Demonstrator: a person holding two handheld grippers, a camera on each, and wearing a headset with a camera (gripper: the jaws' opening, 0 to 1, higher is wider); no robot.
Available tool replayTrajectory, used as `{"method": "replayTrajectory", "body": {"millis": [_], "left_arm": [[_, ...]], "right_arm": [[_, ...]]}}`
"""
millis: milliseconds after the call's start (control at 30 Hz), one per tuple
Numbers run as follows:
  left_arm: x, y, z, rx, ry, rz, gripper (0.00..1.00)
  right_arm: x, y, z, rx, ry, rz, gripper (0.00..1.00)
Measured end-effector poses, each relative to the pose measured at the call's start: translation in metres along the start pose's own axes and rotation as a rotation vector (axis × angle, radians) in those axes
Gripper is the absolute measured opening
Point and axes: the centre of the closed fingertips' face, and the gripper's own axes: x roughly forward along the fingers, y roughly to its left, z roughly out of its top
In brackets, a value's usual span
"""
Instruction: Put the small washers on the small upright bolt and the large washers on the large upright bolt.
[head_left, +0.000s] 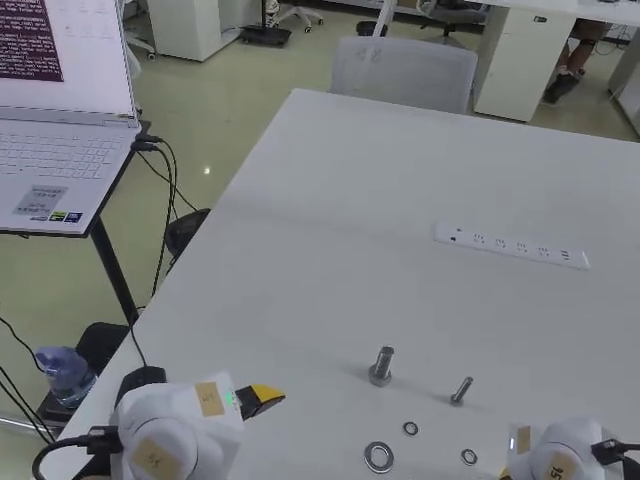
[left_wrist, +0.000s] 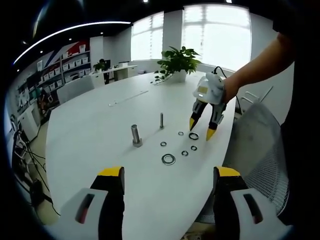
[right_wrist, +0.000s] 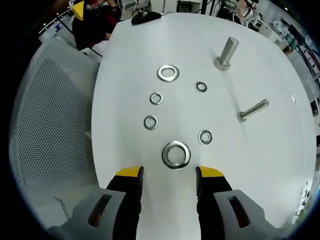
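Note:
On the white table the large upright bolt stands left of the small upright bolt. Around them lie several loose washers. One large washer lies flat just ahead of my right gripper, which hovers open over it. Another large washer lies farther off, near the large bolt. Small washers are scattered between them, and one lies near the small bolt. My left gripper is open and holds nothing, well back from the bolts.
A white power strip lies farther back on the table. A laptop sits on a stand at the left with cables hanging down. A mesh chair stands at the near table edge, and a potted plant at the far end.

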Motion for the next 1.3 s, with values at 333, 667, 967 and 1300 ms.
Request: {"method": "replayTrajectory", "body": {"millis": [333, 667, 967, 1300], "left_arm": [[0.001, 0.006, 0.007, 0.019, -0.014, 0.011, 0.71], [-0.001, 0.0, -0.004, 0.005, -0.003, 0.003, 0.7], [-0.002, 0.001, -0.008, -0.01, -0.01, 0.004, 0.68], [-0.006, 0.001, -0.001, -0.015, -0.022, -0.005, 0.66]], "right_arm": [[0.0, -0.002, 0.001, 0.019, 0.008, -0.005, 0.42], [0.004, -0.006, 0.014, 0.069, -0.016, -0.025, 0.36], [0.004, -0.01, 0.014, 0.069, 0.019, -0.027, 0.31], [0.005, -0.008, 0.016, 0.08, 0.039, -0.046, 0.25]]}}
